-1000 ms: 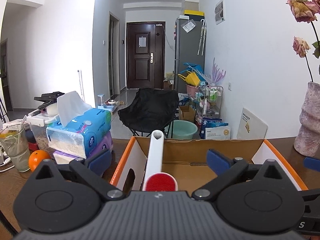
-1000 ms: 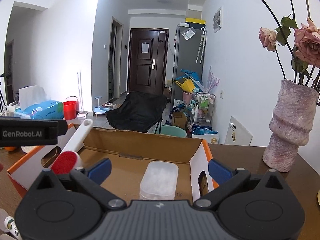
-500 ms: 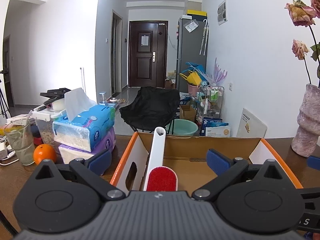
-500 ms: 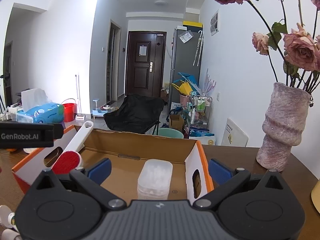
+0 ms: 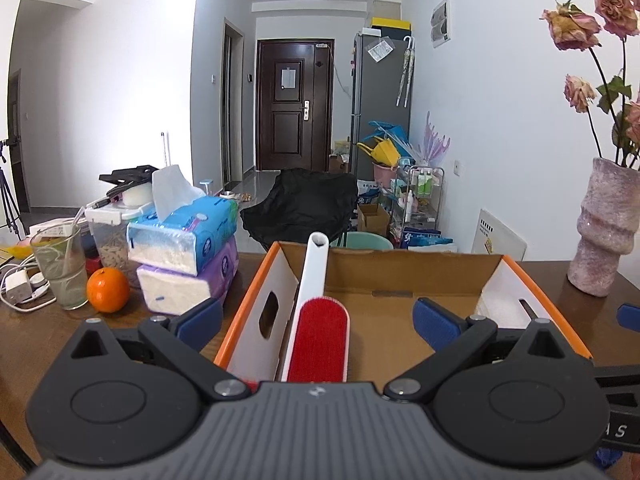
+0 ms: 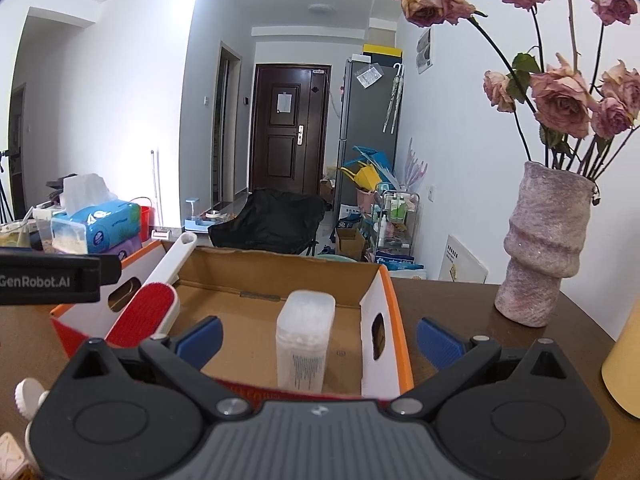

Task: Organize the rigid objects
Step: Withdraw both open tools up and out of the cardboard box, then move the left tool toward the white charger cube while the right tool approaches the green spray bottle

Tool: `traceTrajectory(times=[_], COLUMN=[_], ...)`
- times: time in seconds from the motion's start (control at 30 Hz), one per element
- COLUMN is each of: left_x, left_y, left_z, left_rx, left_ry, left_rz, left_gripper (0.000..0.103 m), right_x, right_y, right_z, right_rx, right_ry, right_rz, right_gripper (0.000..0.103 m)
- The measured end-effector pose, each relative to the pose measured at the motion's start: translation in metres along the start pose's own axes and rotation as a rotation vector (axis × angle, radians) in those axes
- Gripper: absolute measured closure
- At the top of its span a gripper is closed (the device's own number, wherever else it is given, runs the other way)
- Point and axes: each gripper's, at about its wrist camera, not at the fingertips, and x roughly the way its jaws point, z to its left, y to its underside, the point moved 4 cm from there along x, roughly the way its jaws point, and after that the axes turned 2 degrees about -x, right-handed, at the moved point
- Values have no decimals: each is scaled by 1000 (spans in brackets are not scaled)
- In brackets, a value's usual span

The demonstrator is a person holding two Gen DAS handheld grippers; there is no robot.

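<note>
An orange-rimmed cardboard box [image 5: 400, 272] stands on the brown table ahead of both grippers. A lint brush [image 5: 318, 340] with a red pad and white handle leans against its left wall, handle up. In the right wrist view the same brush [image 6: 144, 316] is at the left of the box [image 6: 280, 276], and a clear plastic swab container [image 6: 306, 344] stands upright near the front right. My left gripper [image 5: 318, 322] is open above the box's near edge, in line with the brush. My right gripper [image 6: 319, 339] is open too, in line with the container. Neither holds anything.
Stacked tissue packs [image 5: 184, 256], an orange [image 5: 108, 290] and a glass [image 5: 62, 268] sit left of the box. A pink vase [image 6: 544, 244] with dried roses stands to the right. A black bar marked GenRobot.AI [image 6: 48, 280] juts in from the left. Small white items [image 6: 28, 398] lie at the bottom left.
Both grippers have drawn back a little from the box and stay open. The brush and the container have kept their places in the box.
</note>
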Motion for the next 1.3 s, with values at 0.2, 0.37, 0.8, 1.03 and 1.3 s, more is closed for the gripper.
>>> traceTrajectory(times=[0.2, 0.37, 0.8, 1.03, 1.3], left_x=[-18, -32, -65, -82, -94], left_y=[9, 18, 42, 61, 87], left_z=[3, 5, 10, 9, 5], left_rx=[-1, 3, 8, 11, 29], left_ry=[-2, -4, -22, -21, -26], left_rz=[10, 15, 40, 61, 108], left_gripper=[0, 0, 0, 0, 0], right_x=[-19, -36, -80, -99, -114], right_y=[11, 20, 48, 62, 83], right_z=[-3, -3, 4, 5, 2], right_rx=[-5, -5, -22, -18, -8], right_ry=[3, 5, -3, -11, -11], right_rz=[10, 14, 20, 27, 54], right_gripper=[0, 0, 0, 0, 0])
